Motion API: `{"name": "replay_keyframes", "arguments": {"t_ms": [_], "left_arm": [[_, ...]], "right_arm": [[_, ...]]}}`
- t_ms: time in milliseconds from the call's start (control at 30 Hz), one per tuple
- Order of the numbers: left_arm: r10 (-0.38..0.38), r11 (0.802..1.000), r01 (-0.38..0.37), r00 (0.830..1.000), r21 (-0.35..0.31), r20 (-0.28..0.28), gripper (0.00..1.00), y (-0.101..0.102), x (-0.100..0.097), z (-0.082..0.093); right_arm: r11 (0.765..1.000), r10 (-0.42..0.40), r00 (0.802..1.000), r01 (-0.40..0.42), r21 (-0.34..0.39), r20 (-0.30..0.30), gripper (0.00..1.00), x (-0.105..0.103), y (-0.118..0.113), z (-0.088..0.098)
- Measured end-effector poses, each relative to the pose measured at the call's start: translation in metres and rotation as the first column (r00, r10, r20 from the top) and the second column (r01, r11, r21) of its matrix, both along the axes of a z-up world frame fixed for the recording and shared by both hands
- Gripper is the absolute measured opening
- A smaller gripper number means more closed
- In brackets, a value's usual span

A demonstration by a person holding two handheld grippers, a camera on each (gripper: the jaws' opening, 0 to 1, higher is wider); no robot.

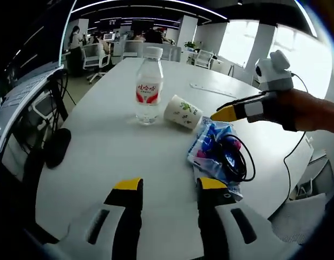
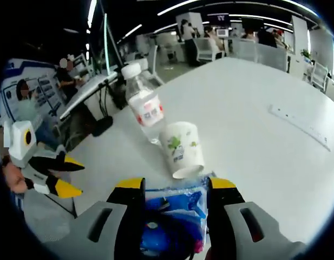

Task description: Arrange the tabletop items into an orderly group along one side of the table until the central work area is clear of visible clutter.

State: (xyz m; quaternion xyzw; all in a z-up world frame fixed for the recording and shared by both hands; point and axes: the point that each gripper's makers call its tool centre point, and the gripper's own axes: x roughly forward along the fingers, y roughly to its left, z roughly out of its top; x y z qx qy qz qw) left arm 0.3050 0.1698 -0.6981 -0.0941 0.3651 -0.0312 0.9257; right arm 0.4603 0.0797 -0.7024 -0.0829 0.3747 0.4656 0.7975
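An open-plan office with desks and chairs surrounds a large white table (image 1: 102, 141). Near its middle a clear water bottle (image 1: 148, 86) with a red-and-white label stands upright. Just beside it a paper cup (image 1: 183, 112) with a green print lies on its side. A blue plastic bag (image 1: 213, 154), with a black cable (image 1: 240, 160) coiled on it, lies touching the cup. A white power strip (image 2: 299, 125) lies well apart from these items.

The left gripper (image 1: 168, 187) has its jaws spread wide over bare tabletop and holds nothing. The right gripper (image 2: 175, 187) has its jaws apart, one on each side of the blue plastic bag; whether they press it cannot be told.
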Motion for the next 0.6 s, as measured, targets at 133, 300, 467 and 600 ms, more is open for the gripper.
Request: {"name": "replay_keyframes", "arguments": {"t_ms": [133,300,467,600], "left_arm": [[0.004,1.000,-0.004,1.000,-0.001,0.002,0.39,0.002,0.000,0.001],[0.006,1.000,-0.006,1.000,-0.003,-0.004,0.39,0.003,-0.003,-0.001],[0.010,1.000,-0.010,1.000,-0.008,-0.009,0.39,0.004,-0.004,-0.003],[0.018,1.000,-0.018,1.000,-0.012,-0.012,0.39,0.006,-0.005,-0.004]], "right_arm": [[1.000,0.006,1.000,-0.006,-0.012,-0.008,0.44,0.006,0.010,-0.006],[0.998,0.019,1.000,-0.019,-0.052,-0.003,0.45,0.022,0.021,-0.020],[0.998,0.027,1.000,-0.027,-0.059,-0.010,0.46,0.026,0.027,-0.021],[0.996,0.040,0.999,-0.040,-0.079,-0.010,0.46,0.026,0.030,-0.023]]}}
